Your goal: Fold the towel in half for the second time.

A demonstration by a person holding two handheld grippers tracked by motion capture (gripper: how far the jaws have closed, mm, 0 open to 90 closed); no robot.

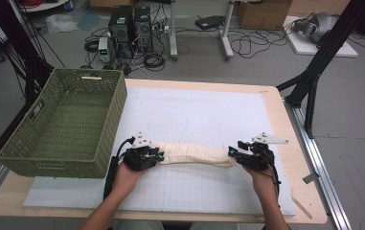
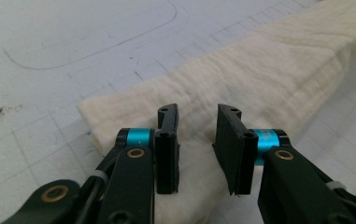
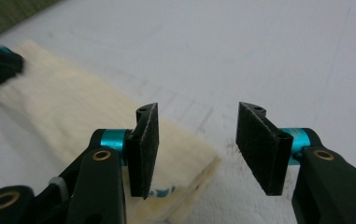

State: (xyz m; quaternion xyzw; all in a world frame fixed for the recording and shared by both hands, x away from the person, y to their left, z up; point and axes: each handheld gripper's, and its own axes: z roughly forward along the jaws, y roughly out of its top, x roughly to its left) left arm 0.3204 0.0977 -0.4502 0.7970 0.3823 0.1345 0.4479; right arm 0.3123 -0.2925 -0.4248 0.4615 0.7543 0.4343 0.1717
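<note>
A folded cream cloth (image 1: 197, 155) is lying as a long, narrow band across the white gridded mat (image 1: 204, 115) near the front edge of the desk (image 1: 276, 120), stretching between a person's two hands. At its left end the left tool (image 1: 157, 154) is hovering with its jaws parted over the fabric, the cloth (image 2: 259, 79) running away beneath them and neither pad pressing on it. At the opposite end the right tool (image 1: 232, 152) is standing with jaws wide apart; in the right gripper view the cloth's end (image 3: 73, 121) is lying under and beside one jaw, while the other jaw is hanging over bare mat, nothing gripped. A green woven basket (image 1: 65, 125) is sitting at the desk's left edge, well apart from the cloth. Behind the desk, computer towers (image 1: 130, 26) and cables are resting on the floor.
</note>
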